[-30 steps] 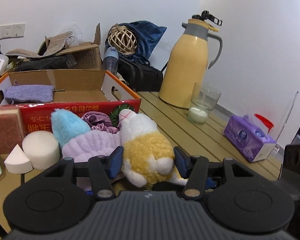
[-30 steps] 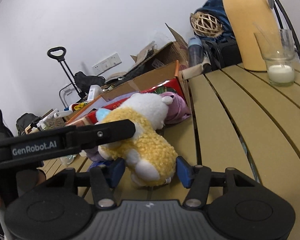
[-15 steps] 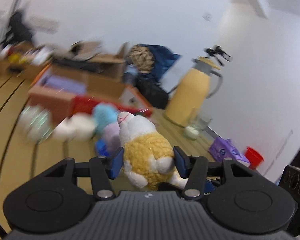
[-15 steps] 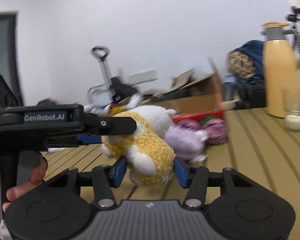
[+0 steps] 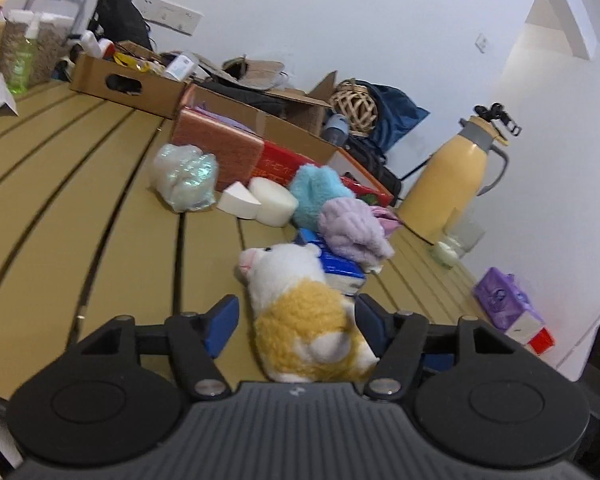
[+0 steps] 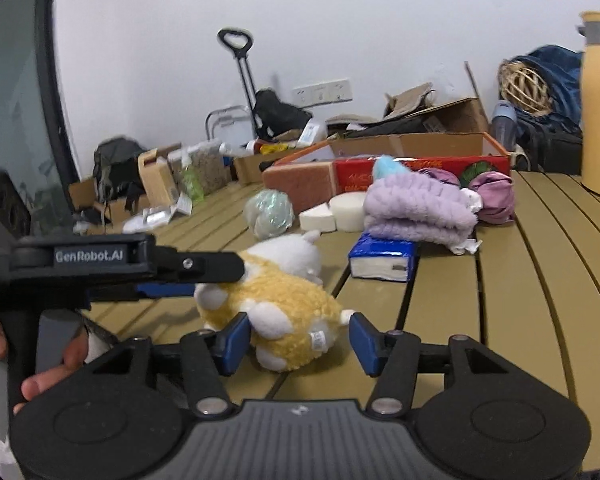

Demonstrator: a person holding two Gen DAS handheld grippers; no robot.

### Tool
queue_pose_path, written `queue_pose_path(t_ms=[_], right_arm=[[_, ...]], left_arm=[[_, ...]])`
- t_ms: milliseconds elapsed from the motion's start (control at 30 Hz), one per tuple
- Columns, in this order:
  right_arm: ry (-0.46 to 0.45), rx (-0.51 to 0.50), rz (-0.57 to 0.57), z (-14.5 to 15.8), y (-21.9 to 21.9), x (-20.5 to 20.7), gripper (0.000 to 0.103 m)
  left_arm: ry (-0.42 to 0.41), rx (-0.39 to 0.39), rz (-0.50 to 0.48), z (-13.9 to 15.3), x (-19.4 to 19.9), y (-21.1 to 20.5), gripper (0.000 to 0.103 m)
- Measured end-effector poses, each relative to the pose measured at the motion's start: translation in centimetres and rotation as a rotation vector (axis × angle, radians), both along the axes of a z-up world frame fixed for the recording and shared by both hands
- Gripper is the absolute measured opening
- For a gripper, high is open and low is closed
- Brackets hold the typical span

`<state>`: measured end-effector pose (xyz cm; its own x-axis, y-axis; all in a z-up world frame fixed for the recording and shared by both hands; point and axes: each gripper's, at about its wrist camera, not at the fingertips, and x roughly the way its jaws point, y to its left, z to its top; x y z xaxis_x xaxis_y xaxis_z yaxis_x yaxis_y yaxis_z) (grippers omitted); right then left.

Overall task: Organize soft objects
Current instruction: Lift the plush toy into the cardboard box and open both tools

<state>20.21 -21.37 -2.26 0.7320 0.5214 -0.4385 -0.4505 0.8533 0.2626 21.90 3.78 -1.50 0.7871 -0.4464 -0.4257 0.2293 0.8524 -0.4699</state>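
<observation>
The plush toy (image 5: pixel 300 316), white-headed with a woolly yellow body, lies on the slatted table (image 5: pixel 100 216), snout pointing away from the left gripper (image 5: pixel 294 320), whose jaws have just been opening and stand released around it. The right gripper (image 6: pixel 296 338) brackets its rear; contact is unclear.

Plush toy (image 5: pixel 300 308) before tissue pack (image 5: pixel 336 264); towel (image 5: pixel 352 228) on it.

1 plush toy (image 5: pixel 296 312), 2 sponges (image 5: pixel 260 202), 2 tools (image 5: pixel 292 320).
</observation>
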Motion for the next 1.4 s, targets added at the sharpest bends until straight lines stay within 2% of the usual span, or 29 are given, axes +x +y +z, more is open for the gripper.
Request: queue_pose_path(t_ms=[100, 167, 300, 433, 533, 667, 767, 900, 1033, 1133, 1167, 1233, 1333, 1400], right_arm=[[0.048, 0.092, -0.002, -0.3, -1.1, 1.2, 0.055], [0.081, 0.148, 0.002, -0.7, -1.4, 2.2, 0.056], [0.107, 0.199, 0.011, -1.3, -1.5, 3.3, 0.047], [0.099, 0.257, 0.024, -0.9, -1.5, 4.1, 0.045], [0.041, 0.308, 0.006, 1.5, -1.4, 5.6, 0.044], [-0.047, 0.287, 0.011, 6.1, -0.7, 11.0, 0.044], [-0.065, 0.243, 0.005, 8.6, 0.3, 17.4, 0.044], [0.039, 0.234, -0.014, 9.2, 2.0, 26.1, 0.044], [0.134, 0.182, -0.037, 7.4, 4.5, 31.7, 0.044], [0.219, 0.139, -0.041, 5.4, 5.7, 33.9, 0.044], [0.232, 0.117, -0.041, 4.8, 6.0, 34.0, 0.044], [0.247, 0.100, -0.024, 4.0, 6.2, 34.0, 0.043], [0.290, 0.087, 0.016, 3.8, 6.5, 34.0, 0.044], [0.272, 0.069, 0.024, 4.8, 6.5, 33.3, 0.044]], left_arm=[[0.039, -0.029, -0.028, -0.6, 0.8, -0.4, 0.053], [0.036, -0.035, -0.023, -0.6, 0.7, -0.5, 0.051], [0.005, -0.023, -0.005, 0.0, 0.0, -0.4, 0.049], [-0.041, -0.030, 0.018, 1.8, 0.5, -0.2, 0.048], [-0.123, -0.044, 0.016, 5.0, 3.0, 0.2, 0.048], [-0.205, -0.040, 0.015, 9.5, 9.7, 0.7, 0.048], [-0.195, -0.029, 0.036, 11.1, 16.0, 1.2, 0.047], [-0.106, 0.015, 0.086, 10.5, 23.1, 1.2, 0.047], [-0.004, 0.100, 0.116, 7.9, 27.9, 1.2, 0.048], [0.060, 0.129, 0.089, 6.2, 28.7, 2.1, 0.055], [0.047, 0.131, 0.071, 6.0, 28.1, 2.3, 0.058], [0.005, 0.160, 0.058, 5.9, 26.6, 2.6, 0.071], [-0.033, 0.196, 0.062, 6.9, 24.9, 3.0, 0.072], [-0.050, 0.228, 0.088, 8.2, 23.9, 3.3, 0.073]])
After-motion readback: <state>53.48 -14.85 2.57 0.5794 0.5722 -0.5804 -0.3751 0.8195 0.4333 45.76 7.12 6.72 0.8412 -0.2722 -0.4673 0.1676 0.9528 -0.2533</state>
